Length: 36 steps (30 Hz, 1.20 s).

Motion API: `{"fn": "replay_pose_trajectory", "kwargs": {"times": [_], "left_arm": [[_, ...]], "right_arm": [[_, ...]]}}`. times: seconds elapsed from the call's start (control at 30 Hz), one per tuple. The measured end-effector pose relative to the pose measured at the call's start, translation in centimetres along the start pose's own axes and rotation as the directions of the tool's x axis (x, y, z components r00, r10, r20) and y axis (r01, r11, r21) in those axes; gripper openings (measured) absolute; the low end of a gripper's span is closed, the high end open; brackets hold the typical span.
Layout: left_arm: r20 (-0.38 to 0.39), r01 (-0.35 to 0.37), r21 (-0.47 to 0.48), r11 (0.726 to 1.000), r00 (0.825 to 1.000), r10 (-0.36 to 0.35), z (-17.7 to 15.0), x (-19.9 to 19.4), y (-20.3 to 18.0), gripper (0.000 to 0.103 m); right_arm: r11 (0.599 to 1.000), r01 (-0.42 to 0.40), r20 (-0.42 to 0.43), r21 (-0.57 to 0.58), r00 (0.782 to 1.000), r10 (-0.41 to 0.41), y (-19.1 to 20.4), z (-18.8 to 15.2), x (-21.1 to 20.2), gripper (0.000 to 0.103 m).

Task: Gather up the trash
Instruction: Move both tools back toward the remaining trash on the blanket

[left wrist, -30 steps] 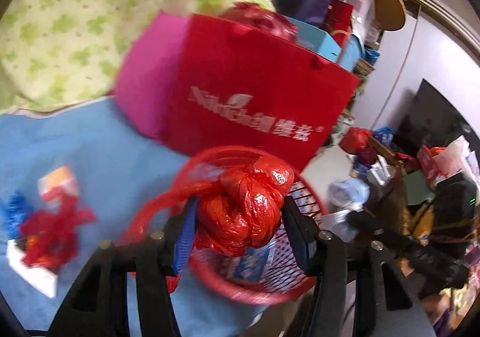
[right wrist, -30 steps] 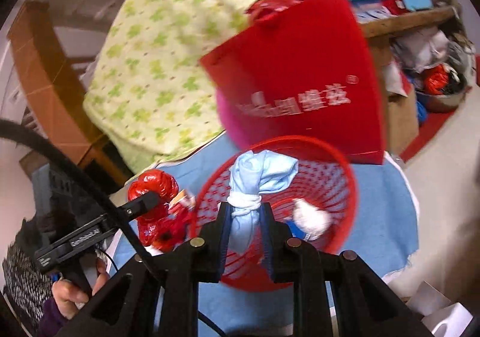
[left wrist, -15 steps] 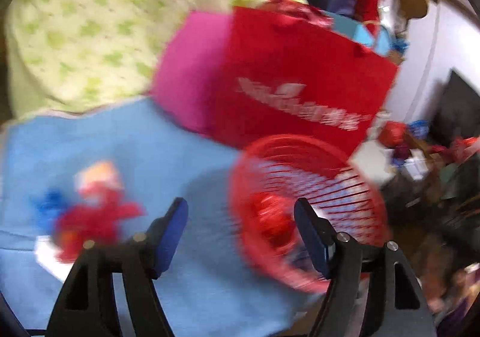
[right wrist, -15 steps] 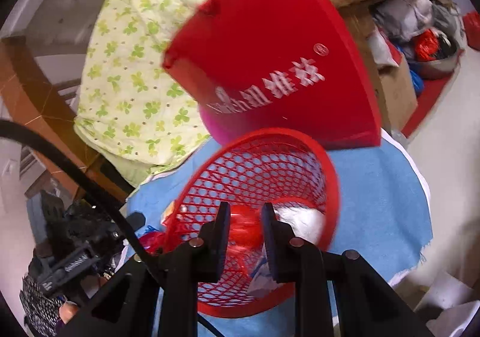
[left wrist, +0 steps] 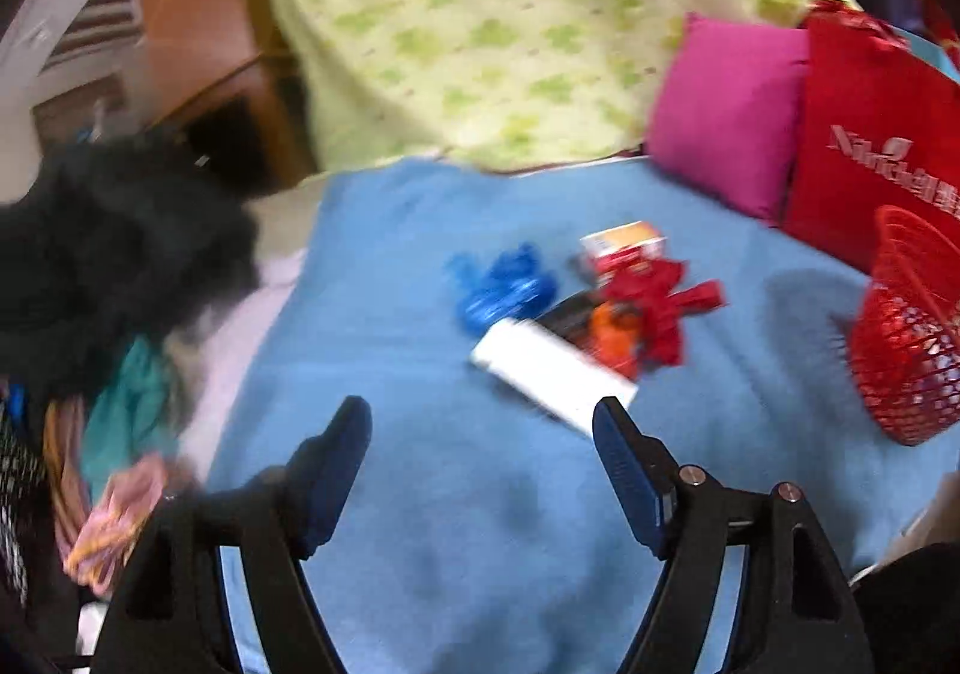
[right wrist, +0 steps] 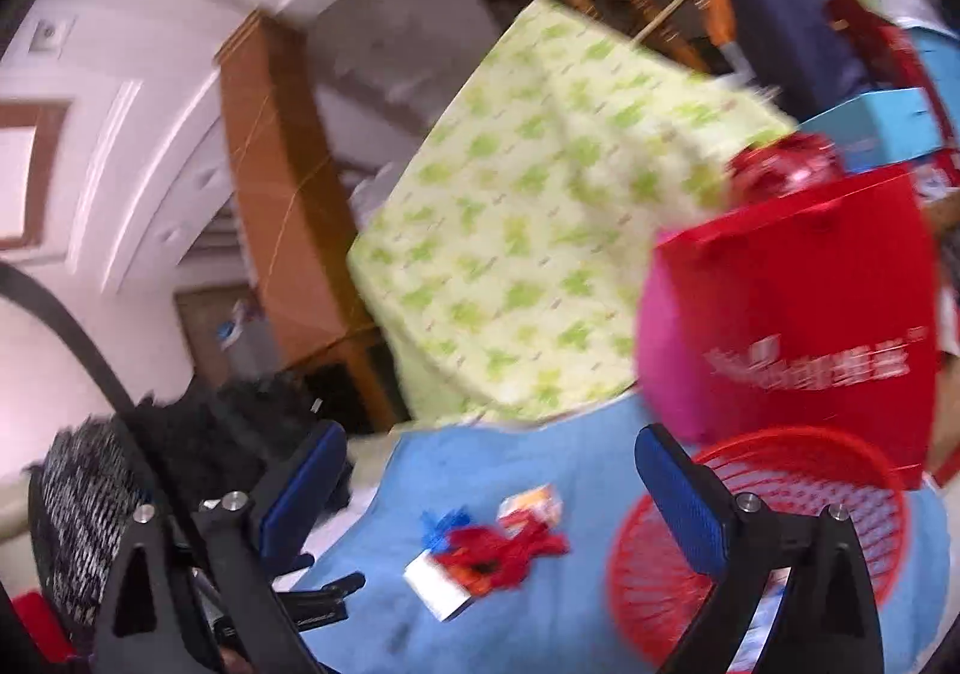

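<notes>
A small heap of trash lies on the blue cloth: a crumpled blue plastic bag, a red crumpled bag, a white box and a small red-and-white carton. The red mesh basket stands at the right edge. My left gripper is open and empty, just short of the white box. My right gripper is open and empty, above the cloth, with the heap below it and the basket to its right.
A red paper bag and a pink bag stand behind the basket. A green-patterned sheet hangs over furniture at the back. Dark clothing and other clothes pile up at the left edge of the cloth.
Both grippers let their tied bags go into the red basket and opened. Both have swung left, away from the basket, towards the heap on the blue cloth.
</notes>
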State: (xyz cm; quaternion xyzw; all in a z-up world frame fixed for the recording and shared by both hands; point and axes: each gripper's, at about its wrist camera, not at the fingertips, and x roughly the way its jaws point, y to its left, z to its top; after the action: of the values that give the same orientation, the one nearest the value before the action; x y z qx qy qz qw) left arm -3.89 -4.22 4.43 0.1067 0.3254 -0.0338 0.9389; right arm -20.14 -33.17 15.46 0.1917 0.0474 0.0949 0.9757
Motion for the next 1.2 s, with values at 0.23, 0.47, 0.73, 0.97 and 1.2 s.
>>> {"fn": "replay_pose_trajectory", "kwargs": {"times": [0.23,0.47,0.73,0.97,1.2], "left_arm": [[-0.047,-0.04,-0.079,0.996,0.998,0.036,-1.2,0.4,3.0,0.077],[-0.052,-0.045,-0.107,0.993,0.998,0.04,-1.8,1.1,4.4,0.077],[-0.067,-0.038,-0.117,0.992,0.997,0.031,-2.3,2.5,4.5,0.077],[-0.086,-0.044,-0.112,0.993,0.996,0.034,-2.7,4.2,3.9,0.077],[-0.102,-0.031,-0.121,0.992,0.995,0.018,-3.0,6.5,3.0,0.077]], "right_arm": [[0.997,-0.07,-0.265,0.019,0.961,0.073,4.7,-5.5,8.4,0.099],[0.999,-0.034,-0.419,-0.022,0.908,0.022,5.9,-10.6,13.1,0.099],[0.991,0.064,-0.525,-0.121,0.843,-0.119,5.2,-13.4,16.1,0.099],[0.978,0.124,-0.595,-0.167,0.778,-0.201,3.5,-16.2,19.1,0.099],[0.964,0.203,-0.627,-0.17,0.733,-0.265,1.0,-17.9,21.1,0.099]]}}
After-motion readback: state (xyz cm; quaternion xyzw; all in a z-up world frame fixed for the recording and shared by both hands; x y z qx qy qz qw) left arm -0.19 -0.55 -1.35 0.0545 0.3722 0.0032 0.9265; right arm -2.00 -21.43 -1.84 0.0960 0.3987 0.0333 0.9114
